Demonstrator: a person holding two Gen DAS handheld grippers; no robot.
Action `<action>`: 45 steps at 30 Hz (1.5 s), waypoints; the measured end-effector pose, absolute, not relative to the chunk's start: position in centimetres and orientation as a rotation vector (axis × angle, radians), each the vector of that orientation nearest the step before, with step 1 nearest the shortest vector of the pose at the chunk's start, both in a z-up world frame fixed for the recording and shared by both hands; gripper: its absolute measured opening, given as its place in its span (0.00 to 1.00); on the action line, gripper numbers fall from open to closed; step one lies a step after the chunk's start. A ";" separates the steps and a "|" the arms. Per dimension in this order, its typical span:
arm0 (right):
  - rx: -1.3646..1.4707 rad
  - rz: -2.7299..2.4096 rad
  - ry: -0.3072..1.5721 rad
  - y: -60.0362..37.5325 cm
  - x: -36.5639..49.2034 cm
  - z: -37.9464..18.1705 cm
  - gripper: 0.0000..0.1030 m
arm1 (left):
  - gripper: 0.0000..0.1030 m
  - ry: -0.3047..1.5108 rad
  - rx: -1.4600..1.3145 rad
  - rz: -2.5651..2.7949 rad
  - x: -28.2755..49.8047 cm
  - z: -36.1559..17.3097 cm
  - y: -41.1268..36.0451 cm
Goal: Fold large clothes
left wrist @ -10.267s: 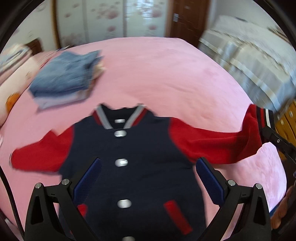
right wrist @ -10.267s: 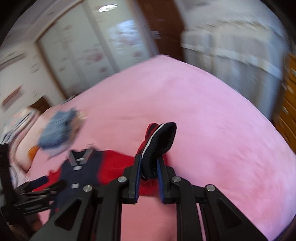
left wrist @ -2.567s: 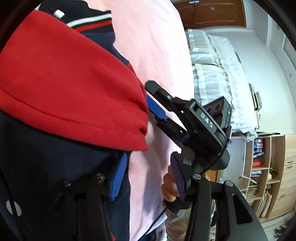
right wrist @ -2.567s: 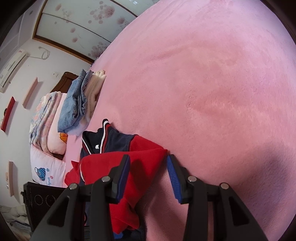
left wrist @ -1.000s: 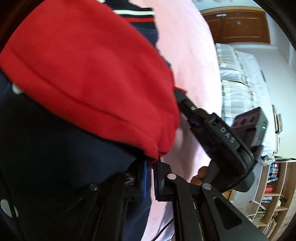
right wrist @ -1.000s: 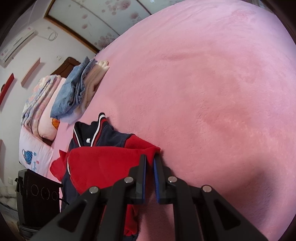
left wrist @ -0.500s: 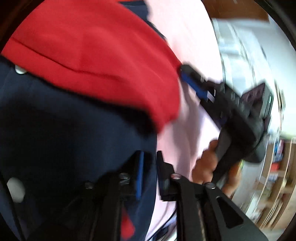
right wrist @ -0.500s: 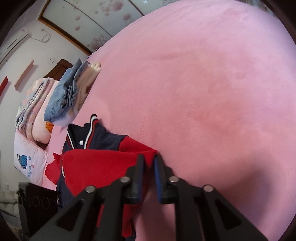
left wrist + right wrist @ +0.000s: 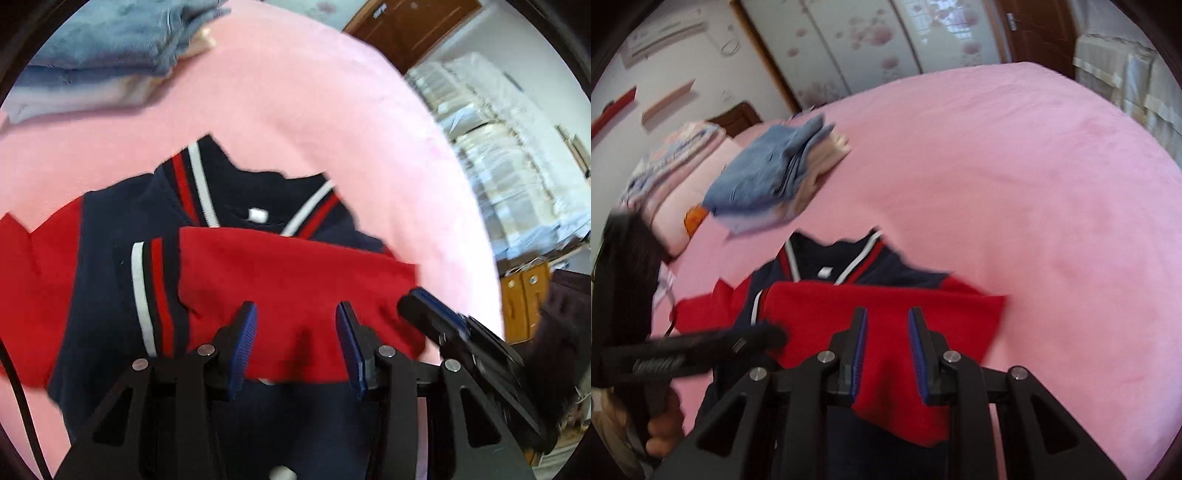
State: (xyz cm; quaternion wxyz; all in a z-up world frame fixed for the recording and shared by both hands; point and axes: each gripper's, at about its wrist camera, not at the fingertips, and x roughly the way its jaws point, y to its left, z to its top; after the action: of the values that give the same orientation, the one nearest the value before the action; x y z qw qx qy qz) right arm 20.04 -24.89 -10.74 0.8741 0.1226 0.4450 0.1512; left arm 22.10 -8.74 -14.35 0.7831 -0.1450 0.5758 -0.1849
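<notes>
While the jacket [image 9: 110, 280] lay on the bed [image 9: 1034, 184], collar at twelve o'clock, both grippers' fingers, left [image 9: 297, 339] and right [image 9: 886, 354], had just opened, hovering empty above its folded red sleeve [image 9: 295, 273].

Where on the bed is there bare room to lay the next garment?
Free: the wide pink bedspread to the right of the jacket, up to the far edge. A narrower strip lies between the jacket's collar and the folded stack. Crowded: the left side, with the stack, pillows and the left gripper.
</notes>
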 end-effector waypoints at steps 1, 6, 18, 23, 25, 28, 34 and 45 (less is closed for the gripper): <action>0.249 0.325 0.944 -24.0 20.1 -11.4 0.22 | 0.40 1.278 -0.301 -0.388 22.3 -15.3 -8.7; 0.117 0.206 1.010 -23.8 19.1 -14.2 0.18 | 0.33 1.296 -0.331 -0.427 21.8 -16.9 -6.5; 0.242 0.125 1.011 -29.2 14.6 -12.7 0.12 | 0.45 1.238 -0.193 -0.418 21.0 -14.8 -7.1; 0.292 0.124 0.970 -28.2 12.6 -9.5 0.12 | 0.72 1.084 -0.008 -0.319 16.9 -9.1 -7.3; 0.306 0.129 0.954 -27.6 11.5 -8.0 0.12 | 0.72 1.069 -0.017 -0.316 15.5 -7.5 -6.2; 0.320 0.133 0.926 -26.5 10.0 -5.8 0.12 | 0.72 1.045 -0.044 -0.305 13.6 -5.0 -4.3; 0.331 0.146 0.892 -22.9 7.7 -1.9 0.29 | 0.74 0.974 -0.065 -0.265 9.5 -0.9 1.2; 0.278 0.173 0.814 -13.9 5.7 1.4 0.32 | 0.77 0.947 -0.210 -0.140 5.7 -1.0 12.2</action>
State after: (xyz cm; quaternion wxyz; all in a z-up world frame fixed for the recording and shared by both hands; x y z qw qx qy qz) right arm 5.67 -13.95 1.43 0.9053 0.1345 0.3940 0.0840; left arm 5.70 12.15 -1.00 0.8823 -0.1006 0.4548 -0.0673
